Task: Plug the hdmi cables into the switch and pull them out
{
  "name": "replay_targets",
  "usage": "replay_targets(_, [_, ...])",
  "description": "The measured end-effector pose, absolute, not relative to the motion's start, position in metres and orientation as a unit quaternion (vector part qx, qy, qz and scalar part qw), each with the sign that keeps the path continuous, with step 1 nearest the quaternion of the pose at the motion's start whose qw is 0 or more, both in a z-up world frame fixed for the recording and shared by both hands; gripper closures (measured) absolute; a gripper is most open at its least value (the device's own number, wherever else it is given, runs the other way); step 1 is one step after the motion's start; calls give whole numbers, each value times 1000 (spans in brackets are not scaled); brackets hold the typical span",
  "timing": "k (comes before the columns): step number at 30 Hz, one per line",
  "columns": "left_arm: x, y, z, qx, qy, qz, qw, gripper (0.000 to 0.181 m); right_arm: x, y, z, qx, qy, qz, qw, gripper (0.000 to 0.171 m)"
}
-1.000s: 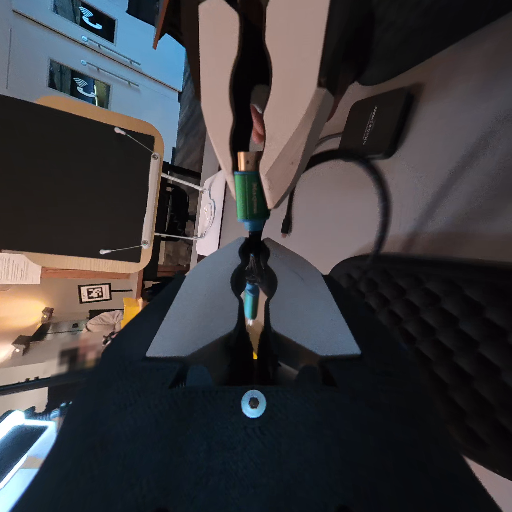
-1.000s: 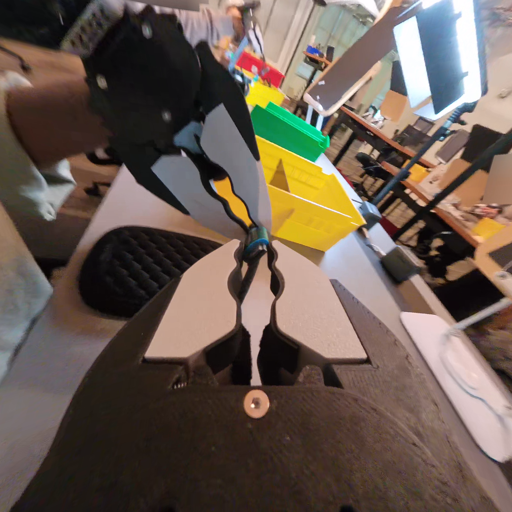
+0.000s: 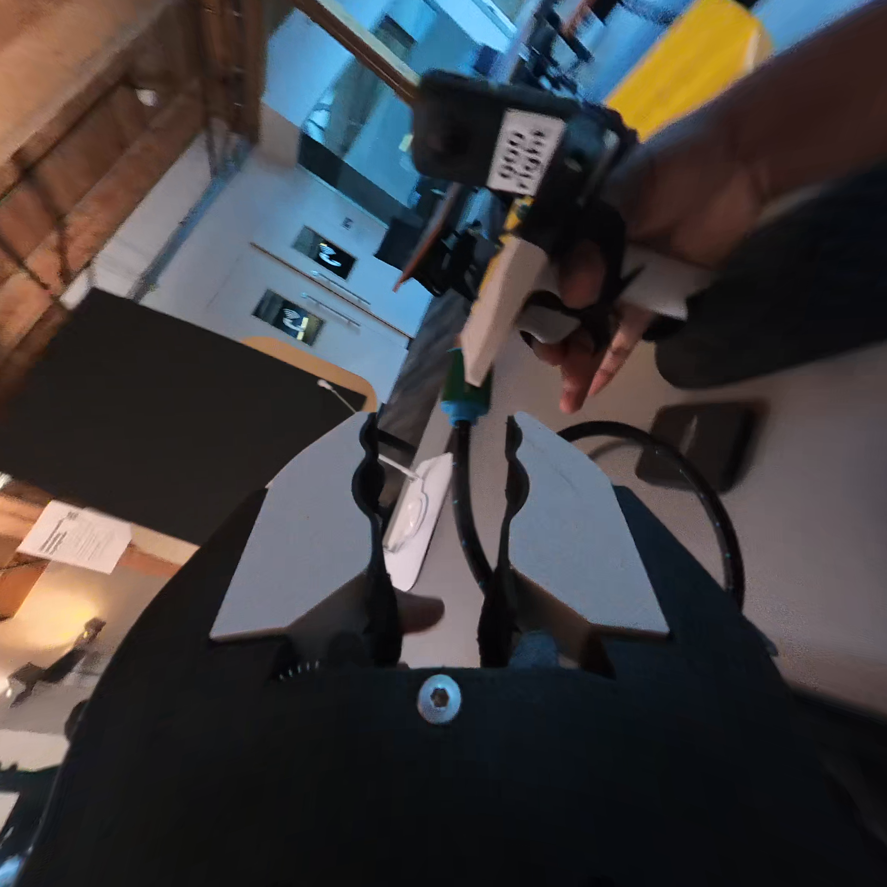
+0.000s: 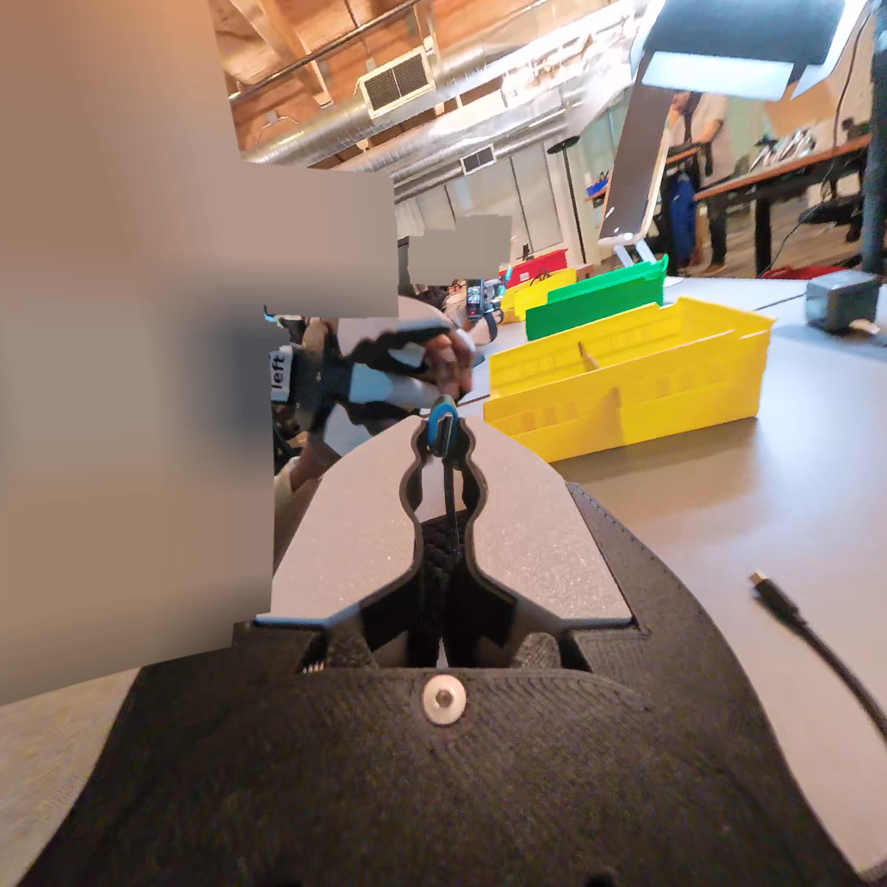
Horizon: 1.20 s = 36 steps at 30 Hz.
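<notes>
Clamping green plug (image 4: pixel 442 428), right gripper (image 4: pixel 442 425), left gripper (image 3: pixel 439 422) spread wide, switch (image 3: pixel 701 441) only leftward view.

HDMI plug (image 3: pixel 466 392): front end hidden between right gripper (image 3: pixel 473 379) fingers, motion-blurred. HDMI switch (image 3: pixel 705 444): blurred, ports indiscernible. USB cable (image 4: pixel 825 648): cut off by frame edge.

A yellow bin (image 4: pixel 624 384) is sitting right of centre on the grey bench (image 4: pixel 720 504), a green bin (image 4: pixel 595 300) lying behind it, upper right.
</notes>
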State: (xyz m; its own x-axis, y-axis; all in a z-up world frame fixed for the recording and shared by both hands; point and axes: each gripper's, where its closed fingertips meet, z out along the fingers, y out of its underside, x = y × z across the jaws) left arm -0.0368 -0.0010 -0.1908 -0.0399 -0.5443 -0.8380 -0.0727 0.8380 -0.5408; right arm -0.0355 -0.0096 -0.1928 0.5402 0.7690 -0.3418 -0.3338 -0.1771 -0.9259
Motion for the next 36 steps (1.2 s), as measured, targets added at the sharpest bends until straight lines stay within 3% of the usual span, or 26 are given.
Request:
replay_targets(1, [-33,0,-201,-218,717,-172,640,135,-37,-9,-196,-626,-166,459,608,160])
replay_targets(5, [-34,1,-220,-236,743,-196,595,174,-37,-10,-205,-628,-131,501,581,160])
replay_targets(7, [-35,0,-224,-251,745,-216,579,175,-38,-11,-209,-626,-139,501,582,160])
replay_targets(9, [-38,-3,-227,-267,749,-256,550,175,-39,-15,-212,-619,-188,466,603,146])
replay_targets(12, [-45,-4,-240,-302,768,-307,474,175,-33,-15,-213,-605,-316,276,677,129])
replay_targets(14, [-48,-4,-249,-322,774,-333,431,175,-36,-19,-213,-567,-427,119,694,130])
replay_targets(16, [-48,-5,-256,-337,780,-352,394,175,-42,-19,-224,-574,-496,52,650,133])
replay_targets(20, [-47,-13,-267,-345,779,-394,344,175,-50,-16,-253,-601,-550,40,578,149])
replay_targets(27, [-52,-22,-280,-356,763,-454,293,175,-51,-19,-274,-631,-545,80,546,150])
replay_targets(30, [-50,-24,-280,-334,761,-455,319,172,-51,-20,-276,-638,-526,128,548,150])
replay_targets(33, [-50,-25,-274,-320,747,-470,345,157,-50,-22,-276,-634,-510,172,555,150])
replay_targets(36, [-50,-24,-266,-319,723,-499,357,161,-51,-23,-277,-629,-500,195,563,150])
